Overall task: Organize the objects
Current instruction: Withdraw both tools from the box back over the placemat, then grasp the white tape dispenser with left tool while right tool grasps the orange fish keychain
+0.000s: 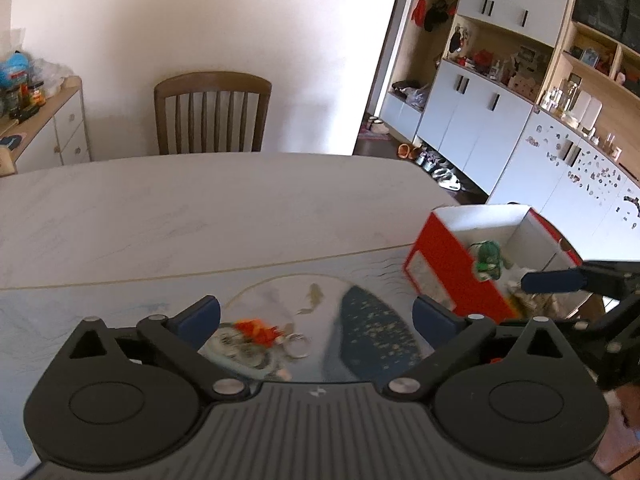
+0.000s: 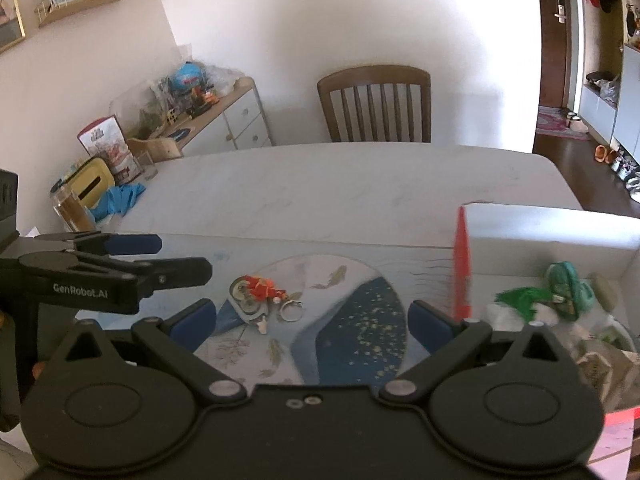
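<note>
A keychain bundle (image 1: 256,332) with a red-orange charm, coins and a metal ring (image 1: 298,346) lies on a blue-and-white fish-pattern mat (image 1: 368,328). My left gripper (image 1: 316,316) hovers just above it, open, with nothing between the pads. To the right stands an open red box (image 1: 452,280) holding a green tasselled trinket (image 1: 488,256). In the right wrist view the keychain bundle (image 2: 258,290) lies ahead of my open, empty right gripper (image 2: 312,316). The red box wall (image 2: 462,264) and green trinket (image 2: 560,284) are at its right, and the left gripper (image 2: 172,258) is at its left.
The mat lies on a pale marble-look table (image 1: 200,208) with a wooden chair (image 1: 212,112) behind. A cluttered sideboard (image 2: 224,120) stands far left. At the table's left end are a yellow tissue box (image 2: 90,186), a blue cloth (image 2: 120,198) and a glass jar (image 2: 72,208). White cupboards (image 1: 480,120) line the right.
</note>
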`<state>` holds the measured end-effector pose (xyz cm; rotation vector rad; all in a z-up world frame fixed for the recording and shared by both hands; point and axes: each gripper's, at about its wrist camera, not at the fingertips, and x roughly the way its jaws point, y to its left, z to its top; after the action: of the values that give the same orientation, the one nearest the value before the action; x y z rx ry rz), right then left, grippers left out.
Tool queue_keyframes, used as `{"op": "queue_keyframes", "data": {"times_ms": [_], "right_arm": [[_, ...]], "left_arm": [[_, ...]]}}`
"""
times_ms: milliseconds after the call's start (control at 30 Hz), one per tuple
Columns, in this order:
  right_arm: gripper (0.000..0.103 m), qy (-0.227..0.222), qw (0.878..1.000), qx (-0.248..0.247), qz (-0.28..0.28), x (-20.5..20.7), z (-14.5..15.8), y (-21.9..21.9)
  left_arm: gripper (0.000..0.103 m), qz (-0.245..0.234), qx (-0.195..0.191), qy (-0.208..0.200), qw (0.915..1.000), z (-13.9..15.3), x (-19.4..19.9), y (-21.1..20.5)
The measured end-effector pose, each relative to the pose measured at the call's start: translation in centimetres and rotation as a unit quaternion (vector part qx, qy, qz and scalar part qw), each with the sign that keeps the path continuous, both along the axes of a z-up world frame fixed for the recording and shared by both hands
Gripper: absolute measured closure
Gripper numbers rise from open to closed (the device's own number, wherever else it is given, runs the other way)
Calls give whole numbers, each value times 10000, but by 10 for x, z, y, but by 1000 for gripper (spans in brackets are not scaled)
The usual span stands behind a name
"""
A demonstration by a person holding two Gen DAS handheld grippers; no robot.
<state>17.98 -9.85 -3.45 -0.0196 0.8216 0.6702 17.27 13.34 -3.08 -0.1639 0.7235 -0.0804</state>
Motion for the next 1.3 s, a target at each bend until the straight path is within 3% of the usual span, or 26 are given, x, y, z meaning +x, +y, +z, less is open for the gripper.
{"op": "queue_keyframes", "data": {"times_ms": [367, 567, 733, 1033, 1300], "right_arm": [[1, 298, 9985, -446, -119, 22, -32, 51], [3, 541, 9969, -552, -138, 40, -50, 76], [7, 621, 9948, -803, 49, 53, -66, 100], [16, 748, 9899, -1099, 491, 66, -87, 137], [26, 872, 9854, -1264, 733, 77, -106, 165]], "left_arm": [[0, 27, 48, 288, 9996, -53, -3, 52], [0, -71, 376, 307, 9988, -85, 8, 57], [0, -237, 437, 499, 9975, -109, 24, 55], [0, -620, 750, 494, 9940, -127, 46, 45], [0, -759, 608, 539, 9938, -138, 61, 44]]}}
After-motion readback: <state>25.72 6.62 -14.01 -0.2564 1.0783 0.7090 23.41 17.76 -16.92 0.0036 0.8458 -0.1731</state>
